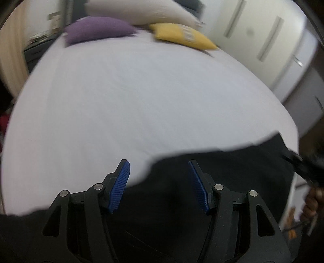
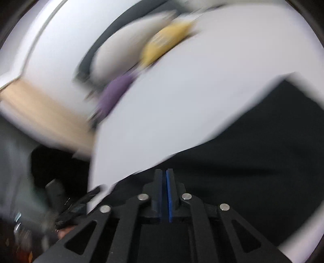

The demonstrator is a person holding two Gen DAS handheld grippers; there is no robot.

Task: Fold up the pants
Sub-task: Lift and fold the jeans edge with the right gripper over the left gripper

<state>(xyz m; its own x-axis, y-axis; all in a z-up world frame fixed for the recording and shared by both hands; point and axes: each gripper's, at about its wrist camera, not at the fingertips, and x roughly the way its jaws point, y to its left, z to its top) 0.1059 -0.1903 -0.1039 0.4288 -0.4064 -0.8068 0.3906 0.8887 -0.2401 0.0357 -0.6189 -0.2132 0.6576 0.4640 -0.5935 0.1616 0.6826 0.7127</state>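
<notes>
- Left wrist view: the left gripper [image 1: 159, 172] hangs over the near edge of the black cloth pants [image 1: 202, 182]; its blue ribbed pads [image 1: 120, 186] stand well apart with nothing between them; the cloth lies beneath, not pinched.
- The black pants lie spread on the pale lilac bed sheet [image 1: 141, 91], at the near side of the bed; a purple cushion [image 1: 97, 29], a yellow cushion [image 1: 182, 36] and a white pillow [image 1: 141, 10] sit well apart at the far end.
- Right wrist view: heavily blurred; the right gripper [image 2: 166, 176] shows its blue pads nearly together, only a thin slit between; whether any cloth is caught in that slit I cannot tell; the dark pants fill the lower right of this view.
- The right gripper and the hand holding it [image 1: 309, 204] show at the right edge of the left wrist view, beside the pants.
- Step in hand, as I judge it: early, both grippers finding their places along the garment's edge; no fold shows yet.
- Next move likely calls for the left jaws to drop onto the cloth edge and close, so both ends lift together.
</notes>
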